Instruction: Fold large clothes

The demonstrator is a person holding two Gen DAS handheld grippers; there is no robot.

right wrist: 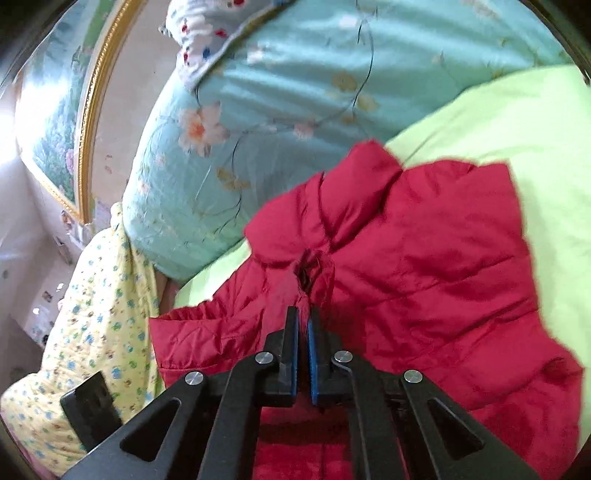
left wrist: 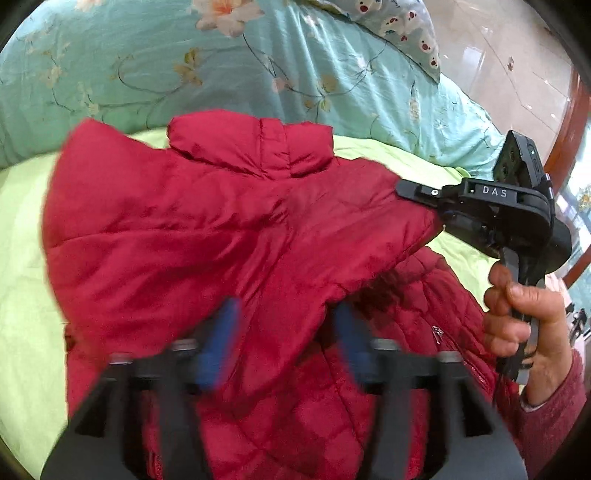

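Observation:
A red puffer jacket (left wrist: 207, 229) lies on a light green bed sheet (left wrist: 22, 258), its upper part with the collar (left wrist: 251, 147) lifted and folded over the quilted lower part (left wrist: 417, 314). My left gripper (left wrist: 284, 325) is open, its blue-padded fingers (left wrist: 221, 339) spread on either side of a fold of the jacket; the view is blurred. My right gripper (left wrist: 410, 192) is shut on the jacket's edge at the right. In the right wrist view the right gripper (right wrist: 303, 317) pinches red fabric (right wrist: 424, 258) between its blue pads (right wrist: 314, 354).
A turquoise floral quilt (left wrist: 221, 74) is bunched along the far side of the bed. A patterned pillow (left wrist: 399, 22) lies on it. A yellow flowered cloth (right wrist: 96, 321) hangs at the bed's edge. A gold-framed picture (right wrist: 55, 122) hangs on the wall.

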